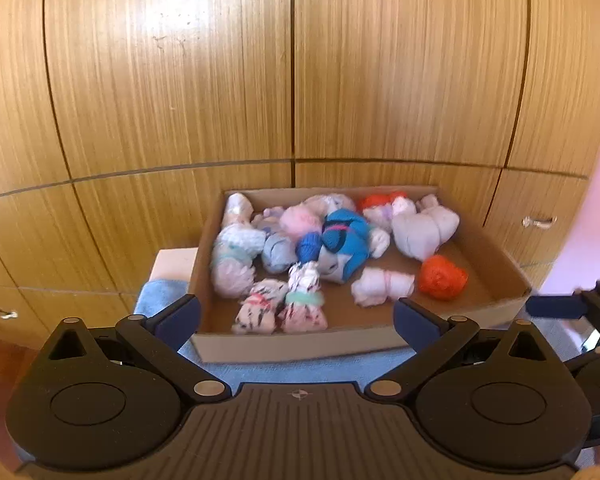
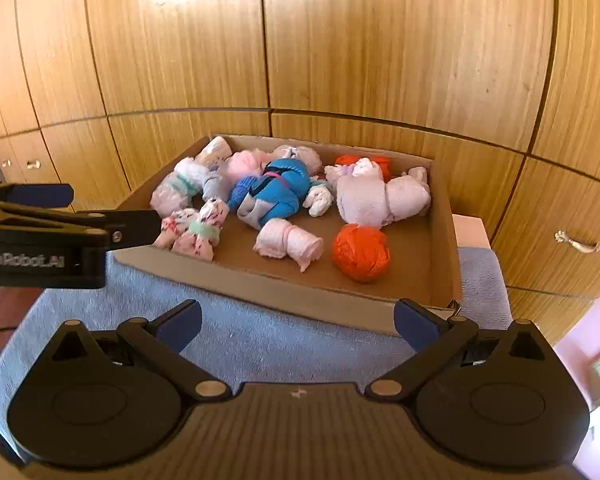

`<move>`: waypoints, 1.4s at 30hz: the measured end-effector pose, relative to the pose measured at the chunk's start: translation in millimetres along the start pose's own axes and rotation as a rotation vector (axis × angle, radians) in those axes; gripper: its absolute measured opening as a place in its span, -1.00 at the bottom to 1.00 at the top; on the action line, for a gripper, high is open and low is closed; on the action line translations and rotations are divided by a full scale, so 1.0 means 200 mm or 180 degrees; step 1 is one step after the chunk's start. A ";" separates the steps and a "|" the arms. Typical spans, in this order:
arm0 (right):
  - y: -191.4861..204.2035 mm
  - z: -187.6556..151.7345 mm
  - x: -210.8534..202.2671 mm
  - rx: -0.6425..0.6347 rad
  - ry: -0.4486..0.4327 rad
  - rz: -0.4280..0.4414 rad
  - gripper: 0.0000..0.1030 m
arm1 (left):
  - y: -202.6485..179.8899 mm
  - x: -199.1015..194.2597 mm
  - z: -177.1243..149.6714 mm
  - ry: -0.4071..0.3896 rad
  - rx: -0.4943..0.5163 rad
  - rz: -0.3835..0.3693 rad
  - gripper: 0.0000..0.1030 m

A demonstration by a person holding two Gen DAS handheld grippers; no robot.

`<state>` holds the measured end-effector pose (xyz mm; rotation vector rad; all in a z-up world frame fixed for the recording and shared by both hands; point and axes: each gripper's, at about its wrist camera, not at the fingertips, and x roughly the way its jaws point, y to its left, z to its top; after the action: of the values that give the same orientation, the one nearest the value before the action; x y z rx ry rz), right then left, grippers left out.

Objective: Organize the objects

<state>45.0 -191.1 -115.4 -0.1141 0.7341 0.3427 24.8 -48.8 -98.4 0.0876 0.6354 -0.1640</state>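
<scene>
Your left gripper (image 1: 296,316) and right gripper (image 2: 298,320): fingers spread wide, nothing held. Rolled sock bundles, approx. a dozen, lie loose inside the shallow brown cardboard box (image 2: 284,292) on the blue towel (image 2: 236,340). Collection appears complete; neat arrangement outstanding

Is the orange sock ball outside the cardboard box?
No, the orange sock ball lies inside the cardboard box, near its front right corner.

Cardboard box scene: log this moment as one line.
cardboard box: rolled socks inside | left gripper: open, empty | right gripper: open, empty | orange sock ball: front right
</scene>
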 end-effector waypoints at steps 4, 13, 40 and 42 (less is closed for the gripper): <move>0.03 -0.03 -0.01 -0.0032 -0.0022 -0.0002 0.98 | -0.01 0.00 -0.05 0.0060 0.0047 0.0038 0.99; 0.04 -0.11 -0.06 0.0148 -0.0100 0.0020 0.98 | 0.01 -0.05 -0.12 0.0120 0.0012 0.0042 0.99; 0.08 -0.13 -0.12 0.0239 -0.0200 0.0056 0.98 | -0.01 -0.18 -0.13 -0.0108 0.0204 0.0139 0.99; 0.08 -0.13 -0.11 0.0227 -0.0191 0.0051 0.98 | 0.00 -0.18 -0.11 -0.0113 0.0195 0.0155 0.99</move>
<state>8.2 -187.7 -118.7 -0.0305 0.6874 0.3335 -16.6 -42.2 -95.8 0.1587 0.5924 -0.1378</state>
